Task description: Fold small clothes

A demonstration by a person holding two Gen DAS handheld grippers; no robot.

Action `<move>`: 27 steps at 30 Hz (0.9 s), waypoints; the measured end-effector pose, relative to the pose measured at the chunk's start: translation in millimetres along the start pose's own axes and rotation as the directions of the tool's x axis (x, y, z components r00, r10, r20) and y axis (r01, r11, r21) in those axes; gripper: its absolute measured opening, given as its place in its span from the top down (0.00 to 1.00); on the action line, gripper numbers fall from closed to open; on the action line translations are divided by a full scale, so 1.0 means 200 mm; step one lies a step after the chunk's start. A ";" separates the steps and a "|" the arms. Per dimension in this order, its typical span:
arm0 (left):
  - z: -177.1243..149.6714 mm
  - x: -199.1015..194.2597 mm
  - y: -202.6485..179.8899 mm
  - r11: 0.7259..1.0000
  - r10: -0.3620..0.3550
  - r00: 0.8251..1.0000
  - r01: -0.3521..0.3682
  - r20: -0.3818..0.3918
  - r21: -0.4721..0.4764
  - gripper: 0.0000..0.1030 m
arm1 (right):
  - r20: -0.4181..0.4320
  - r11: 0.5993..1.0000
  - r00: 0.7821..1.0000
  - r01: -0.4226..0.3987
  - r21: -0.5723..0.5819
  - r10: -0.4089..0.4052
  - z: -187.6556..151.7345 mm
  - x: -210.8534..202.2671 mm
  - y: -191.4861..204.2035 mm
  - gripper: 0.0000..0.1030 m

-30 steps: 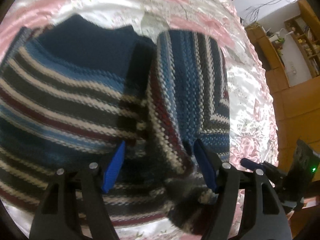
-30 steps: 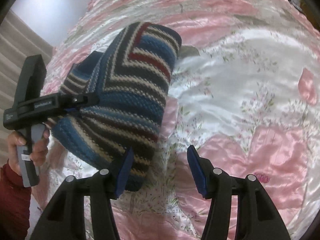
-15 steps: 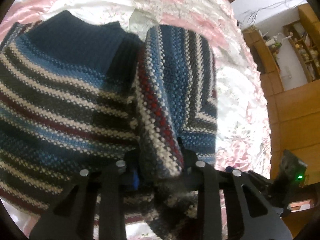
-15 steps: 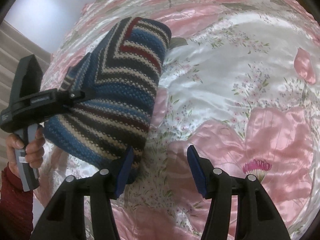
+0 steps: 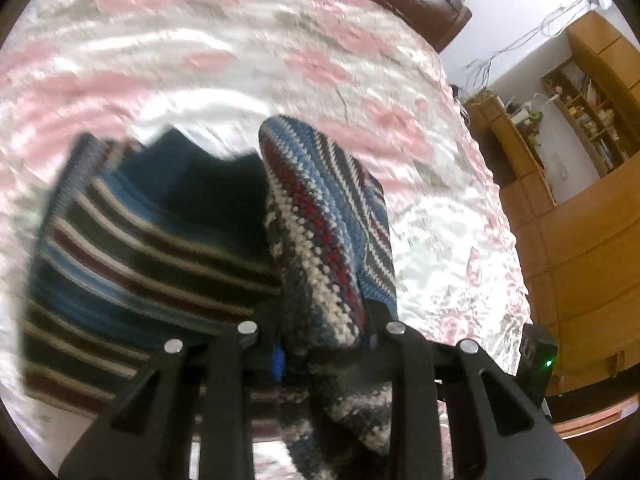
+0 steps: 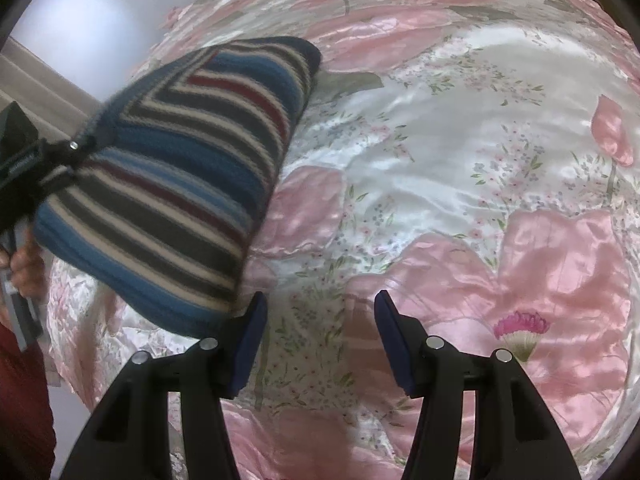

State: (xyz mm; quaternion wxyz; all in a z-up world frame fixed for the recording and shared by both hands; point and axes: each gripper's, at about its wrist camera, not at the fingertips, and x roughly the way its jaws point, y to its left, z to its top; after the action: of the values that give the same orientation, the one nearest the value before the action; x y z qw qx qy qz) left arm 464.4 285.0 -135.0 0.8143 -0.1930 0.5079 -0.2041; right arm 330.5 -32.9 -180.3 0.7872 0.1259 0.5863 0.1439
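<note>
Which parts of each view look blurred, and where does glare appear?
Left wrist view: the satin bedspread and the striped knit sweater smear with motion. Right wrist view: the sweater's edges blur slightly; glare sits on the bedspread's white satin.

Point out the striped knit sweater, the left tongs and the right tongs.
striped knit sweater (image 6: pixel 168 196): right wrist view, middle of the striped folded panel.
left tongs (image 5: pixel 324 344): left wrist view, between the tips, shut on the knit.
right tongs (image 6: pixel 320 336): right wrist view, open gap between the tips.

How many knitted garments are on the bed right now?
1: a striped knit sweater on the floral bedspread, its folded edge clamped in the left gripper. The right gripper is open beside it. Others may be hidden.
</note>
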 end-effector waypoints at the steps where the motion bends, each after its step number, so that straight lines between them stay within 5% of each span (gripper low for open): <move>1: 0.02 -0.03 0.02 1.000 0.010 1.000 -0.010 0.009 0.000 0.76 | -0.002 1.000 1.000 -0.005 -0.003 0.005 0.00 0.01 0.01 0.45; 14: 0.17 -0.32 0.70 0.977 0.186 0.982 -0.183 0.022 -0.107 0.76 | -0.030 0.993 0.999 -0.024 -0.119 0.021 0.02 0.12 0.25 0.45; 21: 0.08 -0.14 0.88 0.965 0.235 0.971 -0.238 -0.046 -0.107 0.75 | -0.057 0.988 0.998 -0.023 -0.151 0.014 0.01 0.18 0.33 0.45; 27: 0.06 -0.17 0.89 0.969 0.214 0.976 -0.218 -0.042 -0.113 0.69 | -0.071 0.988 0.997 -0.027 -0.153 0.016 0.01 0.21 0.38 0.45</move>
State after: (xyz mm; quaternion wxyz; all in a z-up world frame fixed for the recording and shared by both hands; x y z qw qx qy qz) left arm 486.3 453.5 -197.4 0.8113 -0.1810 0.5490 -0.0869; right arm 337.9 52.2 -188.9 0.7722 0.0659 0.5990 0.2014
